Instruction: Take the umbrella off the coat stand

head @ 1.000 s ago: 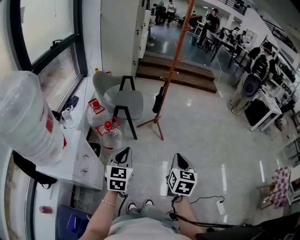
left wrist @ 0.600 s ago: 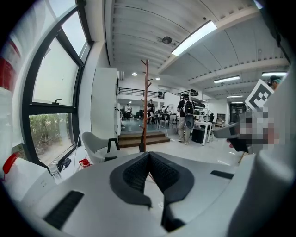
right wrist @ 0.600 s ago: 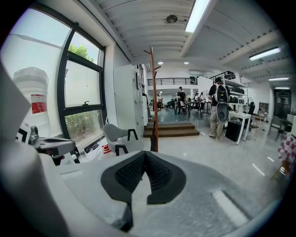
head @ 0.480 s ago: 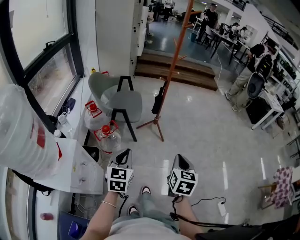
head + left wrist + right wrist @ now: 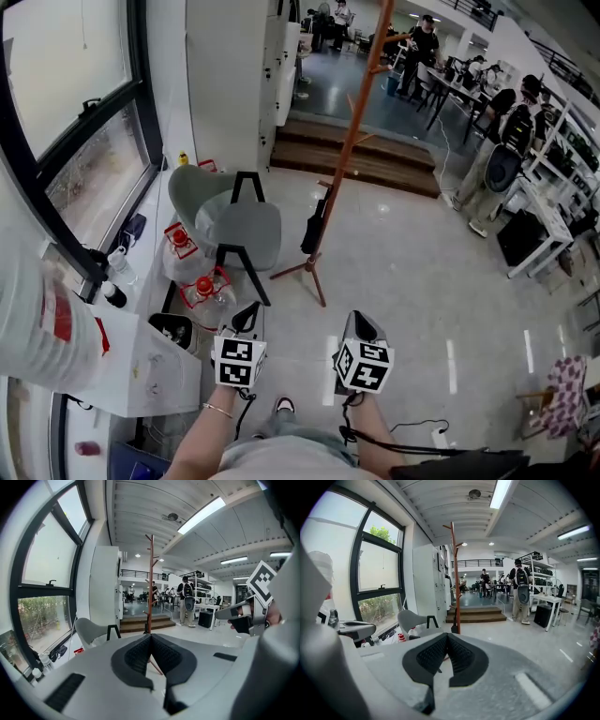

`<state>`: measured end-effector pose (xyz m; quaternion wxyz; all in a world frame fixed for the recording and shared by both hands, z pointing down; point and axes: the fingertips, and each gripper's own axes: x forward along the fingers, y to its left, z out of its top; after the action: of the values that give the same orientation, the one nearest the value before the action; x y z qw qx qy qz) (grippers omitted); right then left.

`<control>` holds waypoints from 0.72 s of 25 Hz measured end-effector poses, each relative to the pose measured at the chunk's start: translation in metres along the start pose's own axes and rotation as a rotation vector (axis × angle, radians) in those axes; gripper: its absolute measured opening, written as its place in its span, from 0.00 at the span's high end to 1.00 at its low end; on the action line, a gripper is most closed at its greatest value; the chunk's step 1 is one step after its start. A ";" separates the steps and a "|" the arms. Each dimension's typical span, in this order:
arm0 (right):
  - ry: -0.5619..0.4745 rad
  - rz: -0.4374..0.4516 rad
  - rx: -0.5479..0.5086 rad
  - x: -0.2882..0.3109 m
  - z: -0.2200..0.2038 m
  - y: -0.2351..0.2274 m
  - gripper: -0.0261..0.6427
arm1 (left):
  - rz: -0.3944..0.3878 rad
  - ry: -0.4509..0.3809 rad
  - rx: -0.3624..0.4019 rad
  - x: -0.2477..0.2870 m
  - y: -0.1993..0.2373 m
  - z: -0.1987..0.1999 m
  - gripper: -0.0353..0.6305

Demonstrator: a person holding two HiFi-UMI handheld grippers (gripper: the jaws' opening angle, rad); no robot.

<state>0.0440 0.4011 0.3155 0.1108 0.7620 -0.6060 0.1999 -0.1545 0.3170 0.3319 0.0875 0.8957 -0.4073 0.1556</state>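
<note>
An orange coat stand [image 5: 349, 141] rises from the tiled floor ahead, its feet spread at its base. A black folded umbrella [image 5: 316, 218] hangs low on the pole. My left gripper [image 5: 247, 317] and right gripper [image 5: 358, 325] are side by side near me, well short of the stand, both shut and empty. In the left gripper view the coat stand [image 5: 151, 581] stands straight beyond the closed left gripper [image 5: 151, 636]. The right gripper view shows the coat stand [image 5: 453, 573] with the umbrella [image 5: 454, 628] just above the closed right gripper [image 5: 447, 635].
A grey chair [image 5: 228, 217] stands left of the coat stand, with red-capped water bottles [image 5: 201, 292] and a white counter [image 5: 141, 364] nearer me. Wooden steps [image 5: 367, 153] and a white cabinet [image 5: 234, 75] lie behind. People stand at desks [image 5: 487, 112] at the far right.
Both grippers and the person have moved forward towards the coat stand. The large water jug on the left has slid mostly out of view. Both stay shut.
</note>
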 end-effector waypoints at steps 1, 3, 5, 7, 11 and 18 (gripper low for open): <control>-0.001 0.001 0.000 0.007 0.005 -0.006 0.95 | 0.000 0.002 0.000 0.009 -0.002 0.003 0.94; -0.006 0.003 -0.002 0.020 0.015 -0.017 0.95 | -0.003 0.003 0.000 0.027 -0.005 0.010 0.94; -0.014 0.006 -0.002 0.034 0.025 -0.028 0.95 | -0.006 0.002 -0.001 0.045 -0.008 0.017 0.94; -0.022 0.007 0.001 0.047 0.033 -0.038 0.95 | -0.006 0.001 0.001 0.062 -0.010 0.023 0.94; -0.024 0.003 0.009 0.071 0.044 -0.058 0.95 | -0.011 0.004 0.020 0.091 -0.015 0.032 0.94; -0.007 0.008 0.014 0.100 0.047 -0.073 0.95 | -0.006 0.012 0.022 0.119 -0.014 0.035 0.94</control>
<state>0.1412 0.3117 0.3223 0.1025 0.7608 -0.6082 0.2017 -0.0626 0.2327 0.3406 0.0803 0.8969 -0.4024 0.1651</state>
